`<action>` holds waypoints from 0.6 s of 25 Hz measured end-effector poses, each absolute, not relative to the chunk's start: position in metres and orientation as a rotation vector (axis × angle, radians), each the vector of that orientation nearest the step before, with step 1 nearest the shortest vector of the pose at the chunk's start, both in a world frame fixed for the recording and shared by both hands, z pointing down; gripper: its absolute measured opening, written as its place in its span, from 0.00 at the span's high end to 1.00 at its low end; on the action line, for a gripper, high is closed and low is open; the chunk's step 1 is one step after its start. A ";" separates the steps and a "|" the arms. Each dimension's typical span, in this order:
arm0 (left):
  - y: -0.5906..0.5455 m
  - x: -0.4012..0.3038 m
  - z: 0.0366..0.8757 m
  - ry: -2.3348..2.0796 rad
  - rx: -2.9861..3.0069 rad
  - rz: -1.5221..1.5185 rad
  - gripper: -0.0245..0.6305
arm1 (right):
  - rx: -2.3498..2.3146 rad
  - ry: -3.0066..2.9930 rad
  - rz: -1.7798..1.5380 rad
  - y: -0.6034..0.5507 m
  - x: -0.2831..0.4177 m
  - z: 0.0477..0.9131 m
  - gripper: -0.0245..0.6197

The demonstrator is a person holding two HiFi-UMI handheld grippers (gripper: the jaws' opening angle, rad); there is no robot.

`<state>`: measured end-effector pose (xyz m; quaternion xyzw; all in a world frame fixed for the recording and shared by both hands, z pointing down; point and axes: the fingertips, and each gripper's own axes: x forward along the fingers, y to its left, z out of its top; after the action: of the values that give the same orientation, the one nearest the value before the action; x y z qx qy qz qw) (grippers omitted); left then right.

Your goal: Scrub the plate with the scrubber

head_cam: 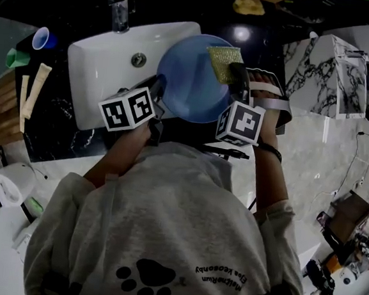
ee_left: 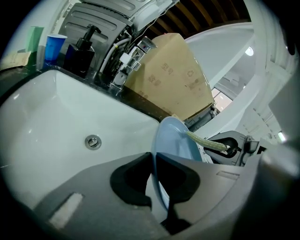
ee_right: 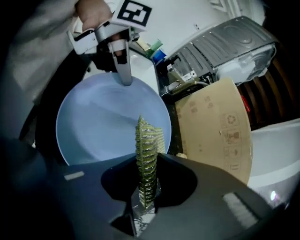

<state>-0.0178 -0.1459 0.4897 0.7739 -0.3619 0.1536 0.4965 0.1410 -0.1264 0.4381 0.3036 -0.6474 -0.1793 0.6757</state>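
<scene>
Closest to the person, the left gripper has its jaws narrowed onto the near rim of the round pale-blue plate, the thin edge pinched between the pads. It holds the plate tilted above the right-hand end of the white rectangular sink. Beside it, the right gripper has its jaws closed on the flat yellow-green mesh scrubber, which stands out past the fingertips. The scrubber's free end lies at the plate's far right edge and, in the left gripper view, seems to rest against the plate's face just inside the rim.

I judge the scrubbing step is in hand, with the scrubber only at the margin and most of the blue face not yet covered. The next move calls for dragging the scrubber across the face under light pressure. Meanwhile the left gripper must keep the plate steady, since a pinch on one edge could let it pivot.

Further off, the round metal drain sits in the basin and the chrome faucet rises behind it.
</scene>
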 end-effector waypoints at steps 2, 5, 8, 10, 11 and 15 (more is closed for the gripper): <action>-0.146 -0.015 0.490 -0.875 1.862 0.376 0.92 | 0.644 -1.422 -0.432 -0.130 0.145 0.449 0.85; -0.147 -0.012 0.492 -0.867 1.840 0.370 0.91 | 0.578 -1.375 -0.478 -0.133 0.152 0.467 0.85; -0.148 -0.010 0.494 -0.864 1.820 0.361 0.91 | 0.512 -1.312 -0.533 -0.137 0.159 0.482 0.85; -0.147 -0.010 0.495 -0.865 1.807 0.359 0.91 | 0.462 -1.291 -0.516 -0.134 0.163 0.495 0.85; -0.146 -0.009 0.496 -0.865 1.800 0.357 0.91 | 0.442 -1.286 -0.495 -0.132 0.166 0.500 0.85; -0.144 -0.007 0.498 -0.869 1.767 0.338 0.91 | 0.401 -1.288 -0.352 -0.121 0.175 0.510 0.85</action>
<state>-0.0070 -0.1439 0.4981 0.7437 -0.3656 0.1422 0.5413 0.1747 -0.1212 0.5097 0.1847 -0.5930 -0.1619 0.7668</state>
